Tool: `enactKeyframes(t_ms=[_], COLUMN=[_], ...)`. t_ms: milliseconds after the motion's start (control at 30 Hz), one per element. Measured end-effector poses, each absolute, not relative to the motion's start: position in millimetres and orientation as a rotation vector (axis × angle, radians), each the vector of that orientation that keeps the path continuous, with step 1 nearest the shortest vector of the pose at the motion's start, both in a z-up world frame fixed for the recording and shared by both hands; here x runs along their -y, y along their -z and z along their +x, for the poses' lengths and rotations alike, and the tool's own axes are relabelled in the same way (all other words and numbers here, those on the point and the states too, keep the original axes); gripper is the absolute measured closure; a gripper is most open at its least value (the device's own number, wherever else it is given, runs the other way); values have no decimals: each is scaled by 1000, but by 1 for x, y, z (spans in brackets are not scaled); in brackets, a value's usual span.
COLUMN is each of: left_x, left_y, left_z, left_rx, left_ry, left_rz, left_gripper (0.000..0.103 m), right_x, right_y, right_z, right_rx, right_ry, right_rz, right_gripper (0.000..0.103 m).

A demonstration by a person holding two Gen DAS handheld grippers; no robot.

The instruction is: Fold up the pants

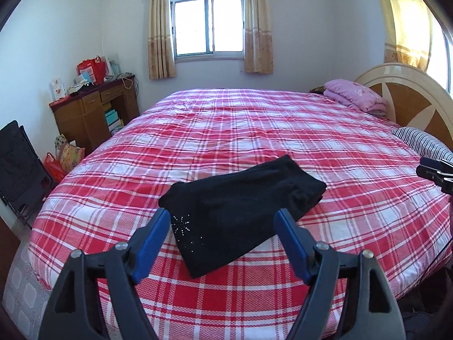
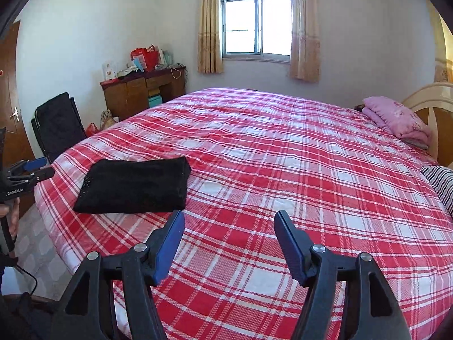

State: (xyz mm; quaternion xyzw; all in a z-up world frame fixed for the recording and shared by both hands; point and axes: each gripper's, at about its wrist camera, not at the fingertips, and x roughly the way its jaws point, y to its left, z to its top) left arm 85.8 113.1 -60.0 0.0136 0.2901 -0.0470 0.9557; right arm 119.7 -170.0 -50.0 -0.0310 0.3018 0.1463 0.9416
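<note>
Soft black pants (image 1: 240, 212) lie folded into a rectangle on checked bedspread (image 1: 311, 147).

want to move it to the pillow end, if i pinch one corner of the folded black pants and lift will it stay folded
Probably not. The pants are soft knit cloth stacked in loose layers, so a one-corner pinch would likely let them droop and unfold. They look light, so pushing may bunch them on the plaid sheet rather than slide them. Both the left gripper and right gripper are open; gripping two corners seems safer.
</note>
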Motion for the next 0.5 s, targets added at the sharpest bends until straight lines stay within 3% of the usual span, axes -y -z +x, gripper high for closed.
enactKeyframes(t_ms=[433, 500], left_x=[-88, -84], left_y=[23, 15], left_z=[80, 80], left_rx=[-528, -505], left_ry=[153, 165], left_rz=[3, -14], left_gripper=[24, 16], right_x=[173, 173], right_y=[27, 25], right_z=[101, 98], right_rx=[-540, -531], right_ry=[-308, -307], right_rz=[-35, -35], right_gripper=[36, 36])
